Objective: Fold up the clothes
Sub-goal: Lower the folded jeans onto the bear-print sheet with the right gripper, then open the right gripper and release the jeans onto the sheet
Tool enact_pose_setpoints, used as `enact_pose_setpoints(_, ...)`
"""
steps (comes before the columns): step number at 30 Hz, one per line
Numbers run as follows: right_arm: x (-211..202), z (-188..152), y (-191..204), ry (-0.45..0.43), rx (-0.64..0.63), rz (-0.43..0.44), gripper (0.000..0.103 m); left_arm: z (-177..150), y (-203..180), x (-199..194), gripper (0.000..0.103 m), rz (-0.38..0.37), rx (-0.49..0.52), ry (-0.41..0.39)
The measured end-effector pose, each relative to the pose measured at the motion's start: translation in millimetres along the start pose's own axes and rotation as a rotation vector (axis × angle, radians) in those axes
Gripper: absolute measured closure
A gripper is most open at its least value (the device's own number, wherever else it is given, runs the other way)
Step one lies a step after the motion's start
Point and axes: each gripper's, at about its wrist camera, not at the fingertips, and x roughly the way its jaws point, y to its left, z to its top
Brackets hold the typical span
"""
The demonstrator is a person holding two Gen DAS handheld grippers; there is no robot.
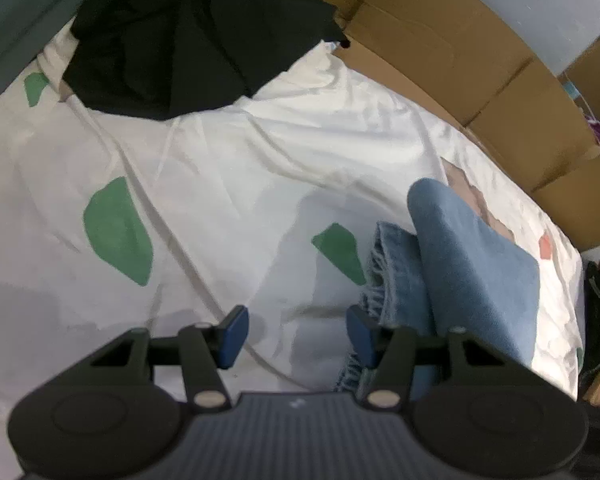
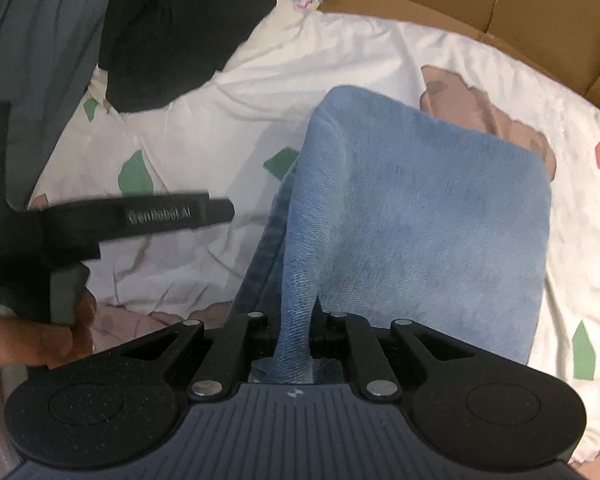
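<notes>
A: Left wrist view, item one?
B: Left gripper (image 1: 298,334), at 6 o'clock of the frame. Blue pads spread apart, nothing between them but bare white bedsheet (image 1: 228,168) printed with green patches.

A: Task's thing there?
B: Folded blue jeans (image 1: 472,264), at 4 o'clock of the frame. Lying just beside the gripper's 3 o'clock pad, frayed hem edge running behind that finger; touching or not, cannot tell. Not between the pads.

A: Remaining entries?
B: Black garment (image 1: 172,40) heaped at 12 o'clock, well apart from the gripper. Cardboard boxes (image 1: 480,64) along the bed's far edge, from 1 to 3 o'clock.

A: Right wrist view, item one?
B: Right gripper (image 2: 296,344), at 6 o'clock. Fingers drawn close, with a narrow fold of the jeans (image 2: 420,216) rising between them. Pads hidden under the denim; pinching or only lying against it, cannot tell.

A: Jeans' position there?
B: Spreading from the fingertips toward 12 and 2 o'clock, flat on the bedsheet (image 2: 340,52), folded double, darker layers showing at the 9 o'clock edge.

A: Remaining entries?
B: Left gripper (image 2: 216,210), blurred, reaching in from 9 o'clock, held by a hand (image 2: 40,340) at 8 o'clock. Black garment (image 2: 168,32) at 11 o'clock, grey cloth (image 2: 40,20) beside it at 10 o'clock. Cardboard boxes (image 2: 500,0) at 1 o'clock.
</notes>
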Motion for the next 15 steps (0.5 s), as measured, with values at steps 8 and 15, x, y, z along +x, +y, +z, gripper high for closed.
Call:
enact_pose_setpoints(8, -17, 0, -11, 0.061, 0.074, 0.147, 0.066, 15, -5, -11, 0.046, -0.014, -0.012, -0.050)
enact_pose_setpoints(15, -35, 5, -35, 0.042, -0.007, 0.126, 0.065, 15, -18, -16, 0.046, -0.047, 0.012, -0.060)
